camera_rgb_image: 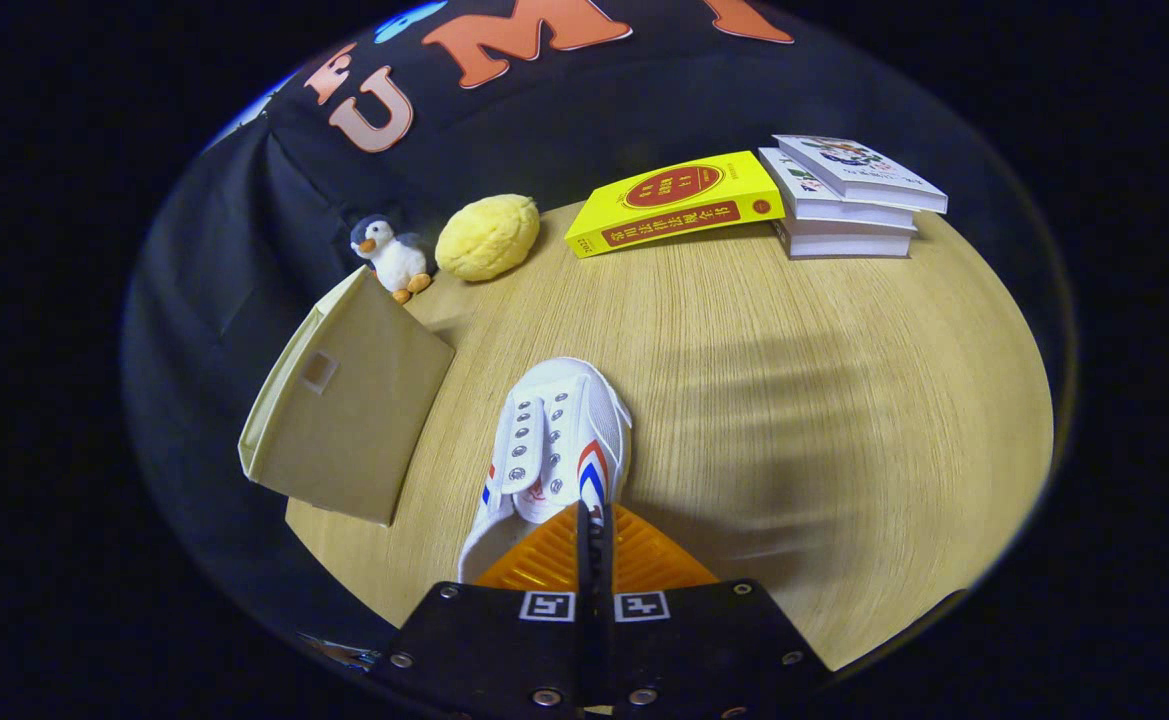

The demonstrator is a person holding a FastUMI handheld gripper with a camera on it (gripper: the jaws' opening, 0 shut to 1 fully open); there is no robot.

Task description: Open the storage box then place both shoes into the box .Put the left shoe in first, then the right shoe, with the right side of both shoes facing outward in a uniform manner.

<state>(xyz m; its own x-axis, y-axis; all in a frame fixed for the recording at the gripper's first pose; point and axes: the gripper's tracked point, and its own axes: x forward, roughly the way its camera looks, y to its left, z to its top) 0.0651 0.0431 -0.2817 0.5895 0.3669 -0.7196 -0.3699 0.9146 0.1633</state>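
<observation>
A white canvas shoe (556,440) with red and blue side stripes points away from me, toe toward the table's middle. My gripper (592,518) is shut, its two fingers pressed together on the rim of the shoe's opening at the heel end. The heel itself is hidden behind the fingers. I cannot tell whether the sole rests on the table or hangs just above it. The beige storage box (344,410) stands to the left of the shoe at the table's edge, its broad face with a small window patch turned toward me. No opening shows on it.
On the wooden table (794,400), beyond the box, sit a small plush penguin (391,257) and a yellow lemon-shaped plush (488,236). A yellow book (674,203) leans against a stack of white books (844,195) at the far side.
</observation>
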